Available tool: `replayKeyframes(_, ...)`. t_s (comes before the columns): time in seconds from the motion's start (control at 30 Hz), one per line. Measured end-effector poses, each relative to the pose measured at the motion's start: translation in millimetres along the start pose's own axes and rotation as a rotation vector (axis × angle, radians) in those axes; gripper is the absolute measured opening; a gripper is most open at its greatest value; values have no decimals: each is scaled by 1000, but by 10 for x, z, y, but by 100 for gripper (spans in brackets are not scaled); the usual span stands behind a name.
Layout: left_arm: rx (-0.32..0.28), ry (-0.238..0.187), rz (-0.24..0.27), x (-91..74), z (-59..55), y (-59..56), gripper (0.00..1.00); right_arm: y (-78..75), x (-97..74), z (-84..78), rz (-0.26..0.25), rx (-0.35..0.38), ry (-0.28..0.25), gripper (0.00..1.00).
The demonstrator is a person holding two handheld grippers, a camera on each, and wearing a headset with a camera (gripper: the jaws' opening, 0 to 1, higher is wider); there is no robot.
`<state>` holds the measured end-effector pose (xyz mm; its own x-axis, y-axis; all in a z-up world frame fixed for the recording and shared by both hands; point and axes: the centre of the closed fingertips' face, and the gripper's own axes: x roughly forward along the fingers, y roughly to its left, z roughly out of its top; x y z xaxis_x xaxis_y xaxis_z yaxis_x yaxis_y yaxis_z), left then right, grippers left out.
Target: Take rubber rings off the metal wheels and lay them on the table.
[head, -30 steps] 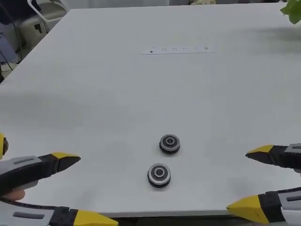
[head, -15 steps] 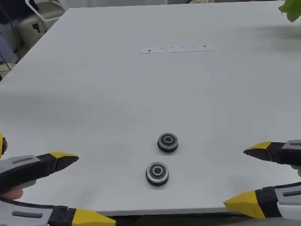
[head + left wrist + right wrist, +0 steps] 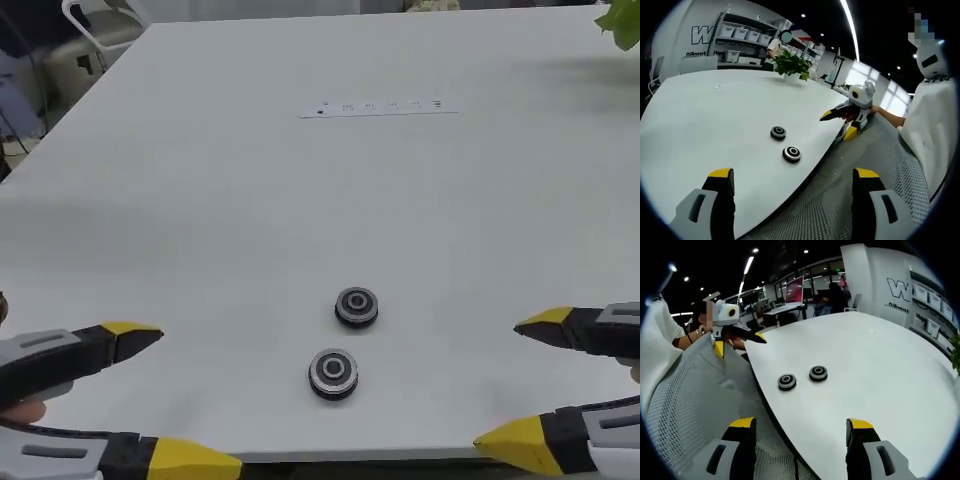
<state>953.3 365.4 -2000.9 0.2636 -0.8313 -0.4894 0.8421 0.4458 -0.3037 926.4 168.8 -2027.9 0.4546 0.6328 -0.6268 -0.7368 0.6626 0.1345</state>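
Looking down in the head view, you have two metal wheels lying flat on the white table point(image 3: 200, 200), close to its front edge: the near wheel point(image 3: 333, 373) and, just behind it, the far wheel point(image 3: 356, 306). Each is a silvery disc with a dark bore and a black rubber ring point(image 3: 315, 376) round its rim. Your left gripper point(image 3: 170, 398) hangs at lower left and your right gripper point(image 3: 510, 380) at lower right. Both have their yellow-tipped jaws wide apart, holding nothing, well apart from the wheels.

In the left gripper view, both wheels sit ahead between your spread jaws, with the right gripper past the table edge.

In the right gripper view, the wheels lie side by side near the edge, rings on.
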Motion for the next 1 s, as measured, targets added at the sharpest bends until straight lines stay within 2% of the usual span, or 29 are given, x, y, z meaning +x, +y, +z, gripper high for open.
replayKeyframes(0.03,7,-4,-4,-2,10,-7,97,2,-1,8,0,-2,-4,72)
replayKeyframes(0.1,15,-47,-26,-16,89,-52,97,12,-4,28,5,-3,-12,70)
replayKeyframes(0.2,27,-29,-19,-29,83,-47,98,10,-10,45,-2,-15,-14,71)
replayKeyframes(0.23,70,-35,-14,-34,120,-56,98,10,-21,73,-4,-21,-23,71)
replayKeyframes(0.3,107,-31,-16,-39,133,-81,96,22,-40,145,-2,-21,-48,71)
replayKeyframes(0.33,124,-6,-18,-48,108,-82,94,26,-41,163,-4,-31,-47,71)
replayKeyframes(0.37,130,-1,-18,-52,113,-87,90,20,-41,169,-10,-46,-44,70)
replayKeyframes(0.47,150,-32,-13,-63,227,-116,89,-10,-43,182,-28,-62,-29,70)
replayKeyframes(0.5,157,-53,-17,-71,293,-142,89,0,-42,214,-25,-77,-27,70)
replayKeyframes(0.6,176,-76,-18,-102,385,-154,87,8,-53,345,-21,-110,-49,70)
replayKeyframes(0.73,208,-79,-2,-121,436,-120,86,-21,-52,502,-36,-146,-66,69)
replayKeyframes(0.83,216,-71,3,-116,454,-94,86,8,-60,599,-26,-175,-78,67)
replayKeyframes(1.0,292,-78,-9,-75,594,-121,82,-17,-61,778,-29,-218,-98,65)
